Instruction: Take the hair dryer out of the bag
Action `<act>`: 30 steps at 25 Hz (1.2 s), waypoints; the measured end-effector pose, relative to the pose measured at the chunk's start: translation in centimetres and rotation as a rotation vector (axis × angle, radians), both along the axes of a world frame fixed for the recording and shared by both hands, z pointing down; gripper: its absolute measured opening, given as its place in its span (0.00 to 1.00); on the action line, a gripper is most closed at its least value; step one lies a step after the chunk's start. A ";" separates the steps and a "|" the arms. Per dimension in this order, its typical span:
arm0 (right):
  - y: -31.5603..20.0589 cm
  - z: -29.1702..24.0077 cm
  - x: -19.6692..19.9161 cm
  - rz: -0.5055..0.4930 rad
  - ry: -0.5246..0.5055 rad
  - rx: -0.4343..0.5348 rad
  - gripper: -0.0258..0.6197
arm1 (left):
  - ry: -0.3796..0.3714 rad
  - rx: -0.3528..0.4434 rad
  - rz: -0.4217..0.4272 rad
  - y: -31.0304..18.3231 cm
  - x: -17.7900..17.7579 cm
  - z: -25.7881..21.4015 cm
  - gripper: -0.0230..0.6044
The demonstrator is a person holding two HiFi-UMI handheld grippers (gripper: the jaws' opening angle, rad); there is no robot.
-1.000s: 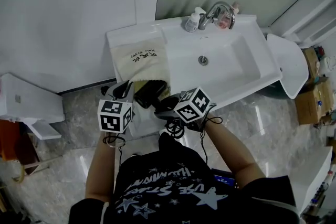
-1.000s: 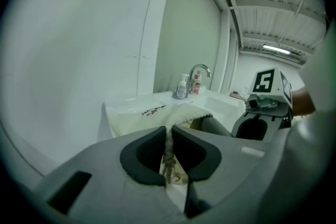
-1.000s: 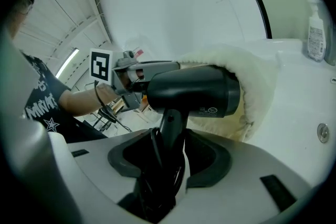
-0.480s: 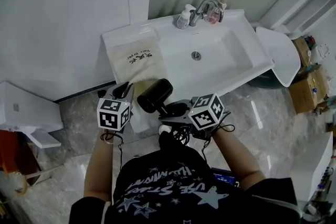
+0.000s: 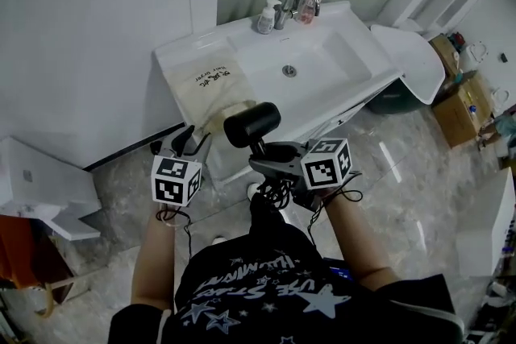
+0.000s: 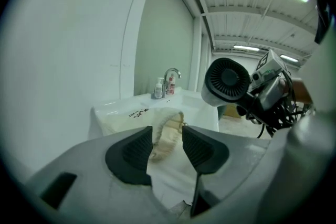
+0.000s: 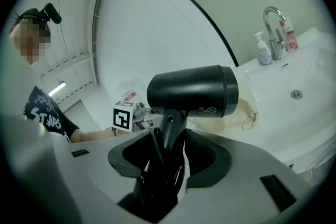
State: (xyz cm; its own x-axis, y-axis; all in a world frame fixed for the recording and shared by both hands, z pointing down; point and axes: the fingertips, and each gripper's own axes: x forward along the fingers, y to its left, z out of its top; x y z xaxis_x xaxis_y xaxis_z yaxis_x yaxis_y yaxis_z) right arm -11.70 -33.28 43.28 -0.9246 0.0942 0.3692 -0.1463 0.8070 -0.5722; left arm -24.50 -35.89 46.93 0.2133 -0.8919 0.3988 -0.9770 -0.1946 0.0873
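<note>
Right gripper (image 5: pixel 264 163) is clenched on the handle of the hair dryer (image 5: pixel 251 123), its jaws pressed against both sides of the handle in the right gripper view (image 7: pixel 170 136). The black cord (image 7: pixel 156 176) is bunched between the jaws below the handle. The dryer (image 7: pixel 194 91) is out of the bag and held in the air, its barrel lying roughly level above the jaws. In the head view it hangs just in front of the sink's front edge, near the bag's mouth.

Left gripper (image 5: pixel 188 141) is released: in its own view the jaws (image 6: pixel 167 139) stand apart with nothing between them. The mouth of the bag (image 6: pixel 167 131) shows beyond the gap, and the dryer's rear grille (image 6: pixel 227 80) faces this camera from the upper right.

The cream bag (image 5: pixel 211 89) lies flat on the left part of the white sink (image 5: pixel 343 64), printed side up, its open end hanging over the front edge. At the back of the sink stand the faucet (image 5: pixel 294 0) and, just left of it, a soap bottle (image 5: pixel 265 16).
</note>
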 end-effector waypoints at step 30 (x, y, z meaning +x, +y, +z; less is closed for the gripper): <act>14.2 0.2 15.0 0.552 -0.059 0.006 0.33 | 0.053 0.020 0.169 19.7 13.8 -0.5 0.09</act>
